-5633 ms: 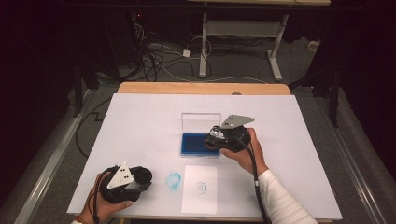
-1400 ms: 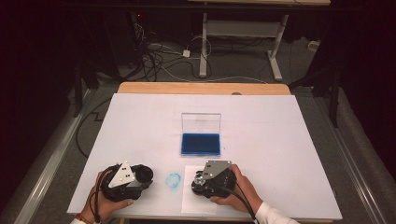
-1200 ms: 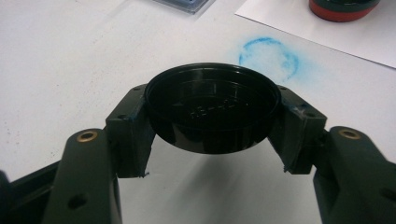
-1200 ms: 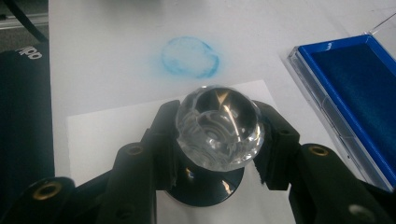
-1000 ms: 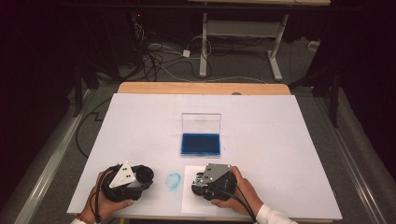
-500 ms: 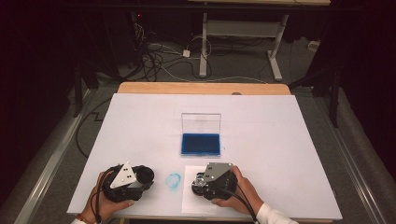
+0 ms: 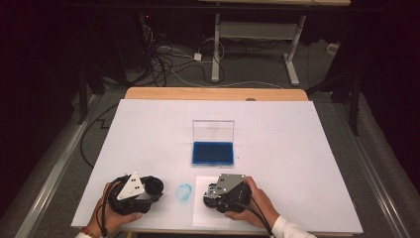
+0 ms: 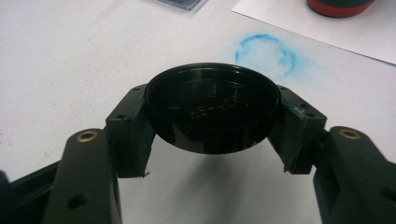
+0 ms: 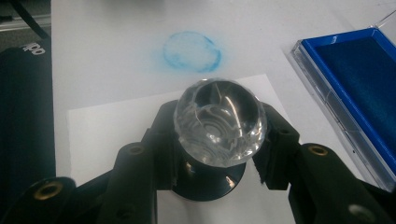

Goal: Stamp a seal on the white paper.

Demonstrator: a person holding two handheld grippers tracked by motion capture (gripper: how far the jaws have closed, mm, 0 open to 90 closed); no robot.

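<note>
- Stamp [image 9: 218, 122], clear faceted knob on a black base: at 5.6 s ago it was up at the blue ink pad [image 7: 213, 153] in the right gripper [image 7: 218, 194]; by 1.4 s ago it was down on the white paper sheet [image 7: 200, 213] at the near edge, and it has barely shifted since.
- Reading: inking looks done and the stamp is pressed, or about to be pressed, onto the sheet. I can't see whether a print has landed; the base covers that spot.
- Right gripper: jaws closed partway around the stamp's neck, just under the knob, base sitting on the paper in the right gripper view. Hand wraps the body from the near right, jaws pointing away and slightly left, low over the table [image 7: 148, 129].
- Left gripper [image 8: 212, 140]: no change across the earlier frames. Jaws spread wide and clamped on both sides of a round black cap [image 8: 212, 114], hollow side facing the camera, likely the stamp's cover.
- Left hand [image 7: 111, 218] rests at the near-left table edge, gripper parked, pointing toward the blue ink smudge [image 7: 184, 191] on the table between the two grippers.
- Ink pad lid stands open at the back, well apart from both grippers.
- Next, as a guess: lift the stamp straight up to avoid smearing.
</note>
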